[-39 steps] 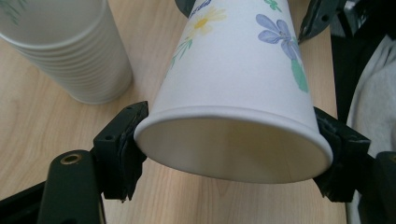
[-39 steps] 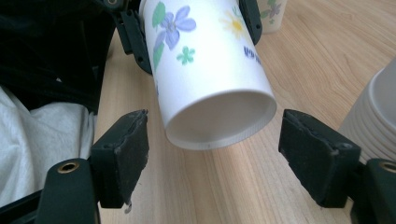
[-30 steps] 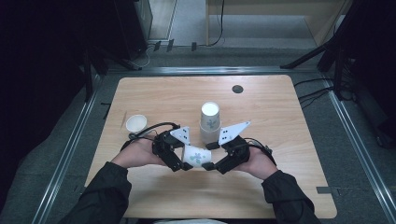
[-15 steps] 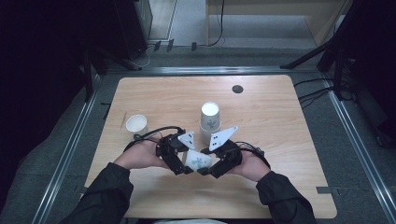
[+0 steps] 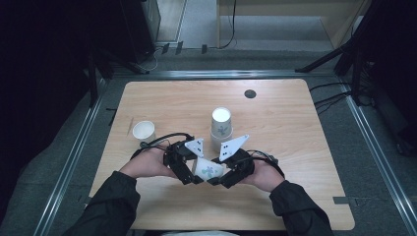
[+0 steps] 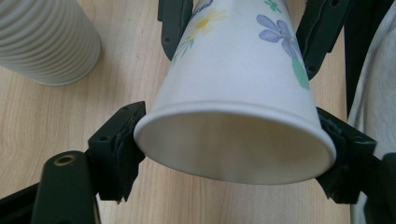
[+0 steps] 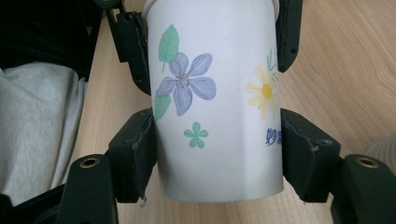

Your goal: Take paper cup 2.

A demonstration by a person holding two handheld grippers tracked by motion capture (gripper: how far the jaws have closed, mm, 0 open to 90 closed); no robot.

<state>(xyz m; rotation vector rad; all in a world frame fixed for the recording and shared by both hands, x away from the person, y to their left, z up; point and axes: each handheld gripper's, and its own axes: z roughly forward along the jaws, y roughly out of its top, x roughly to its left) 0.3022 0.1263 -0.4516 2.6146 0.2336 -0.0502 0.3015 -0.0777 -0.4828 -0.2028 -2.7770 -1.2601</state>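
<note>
A paper cup (image 5: 208,169) printed with flowers lies on its side, held between both grippers above the table's front part. My left gripper (image 5: 194,173) has its pads against the cup's open rim (image 6: 233,140); the left gripper (image 6: 232,147) has just been opening its jaws, and both pads still touch the rim. My right gripper (image 5: 221,176) grips the cup's body near its base. The right gripper (image 7: 222,154) has just been closing, and its pads press both sides of the cup (image 7: 215,102).
An upturned stack of cups (image 5: 221,125) stands just beyond the grippers, its ribbed wall (image 6: 46,42) close by. A small white cup (image 5: 143,130) stands upright at the left. A black disc (image 5: 250,93) lies near the table's far edge.
The right gripper has come in to the left and closed round the flowered cup's base end. Both hands sit slightly nearer the front edge. The other cups have not moved.
</note>
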